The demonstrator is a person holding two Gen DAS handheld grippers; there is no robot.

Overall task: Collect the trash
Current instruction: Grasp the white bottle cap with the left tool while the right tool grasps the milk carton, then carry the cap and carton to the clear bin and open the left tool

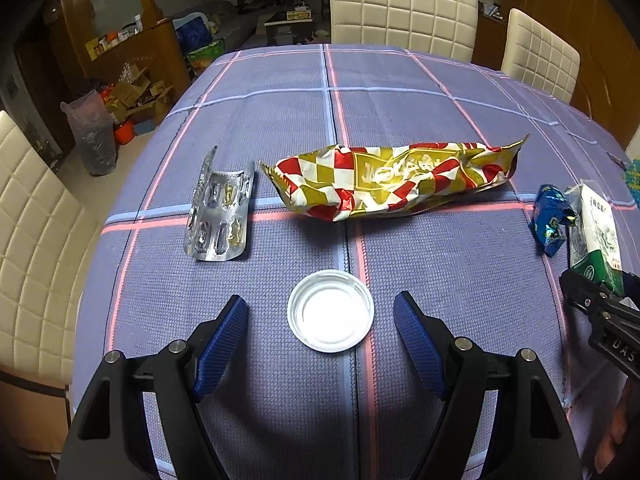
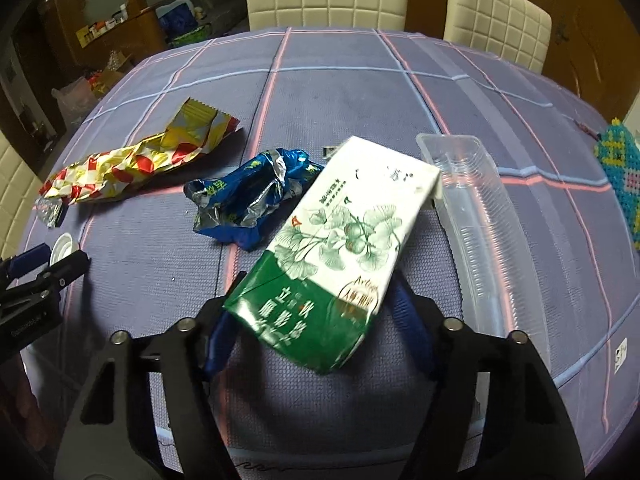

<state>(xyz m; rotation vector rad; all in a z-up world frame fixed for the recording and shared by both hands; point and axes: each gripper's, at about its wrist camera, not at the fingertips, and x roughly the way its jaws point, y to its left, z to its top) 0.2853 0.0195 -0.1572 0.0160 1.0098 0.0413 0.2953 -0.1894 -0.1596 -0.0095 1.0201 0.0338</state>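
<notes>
Trash is spread right across the checked counter (image 1: 400,100), and you've got both tools over it. Your left gripper (image 1: 320,314) hangs with jaws wide, nothing in them, and the white lid (image 1: 330,311) sits flat on the cloth squarely between the pads. Your right gripper (image 2: 316,300) has the green-and-white carton (image 2: 340,248) lying between its jaws; the pads look to be at its green end, but the carton hides the contact, so I can't call it gripped yet.

For the lid, come down level and close on its rim; it is low and flat, so I'd expect it to skid if one pad lands first. For the carton, close across the narrow width and keep it from twisting.

Now the views. The left camera gives you the silver blister pack (image 1: 222,210) and the red-and-gold wrapper (image 1: 394,176) in full, with the carton only a sliver at the edge. The right camera shows what the left misses: the clear plastic tray (image 2: 476,216) just beside the carton, and the crumpled blue wrapper (image 2: 252,196) close against the carton's left side.
</notes>
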